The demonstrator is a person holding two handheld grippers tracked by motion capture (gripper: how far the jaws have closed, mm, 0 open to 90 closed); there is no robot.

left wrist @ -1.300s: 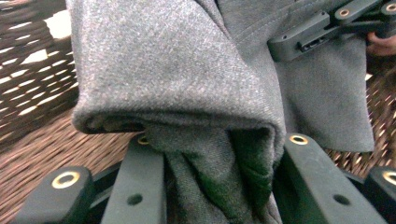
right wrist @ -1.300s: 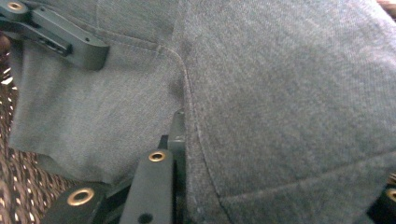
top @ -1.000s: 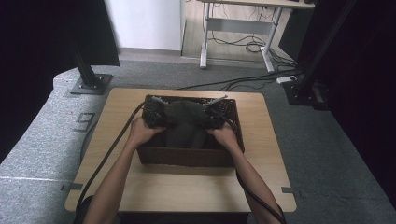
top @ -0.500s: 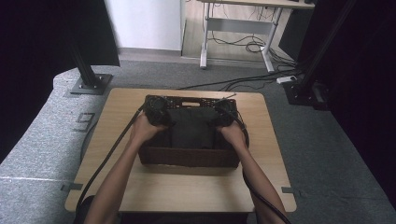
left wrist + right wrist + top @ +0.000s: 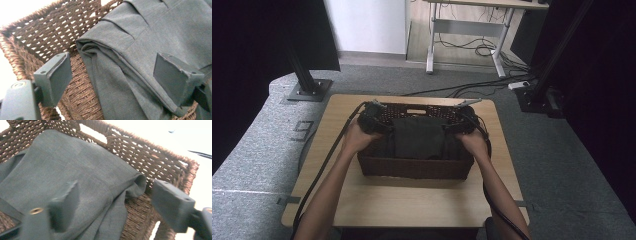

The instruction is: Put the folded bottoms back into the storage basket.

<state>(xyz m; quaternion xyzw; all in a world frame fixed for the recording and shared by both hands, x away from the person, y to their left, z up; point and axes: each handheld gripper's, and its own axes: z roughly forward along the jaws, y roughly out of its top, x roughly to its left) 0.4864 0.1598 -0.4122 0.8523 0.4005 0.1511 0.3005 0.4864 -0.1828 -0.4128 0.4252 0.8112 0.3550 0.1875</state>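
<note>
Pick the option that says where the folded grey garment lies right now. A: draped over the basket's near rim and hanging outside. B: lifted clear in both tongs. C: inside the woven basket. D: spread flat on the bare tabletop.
C: the folded grey garment lies within the walls of the woven basket, and both the left tongs and the right tongs stand open with nothing pinched.

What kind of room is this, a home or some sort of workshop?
Probably a lab or recording studio, not a home: a small wooden table on grey carpet, black stands with dark curtains at the sides, and a desk with loose cables behind.
</note>
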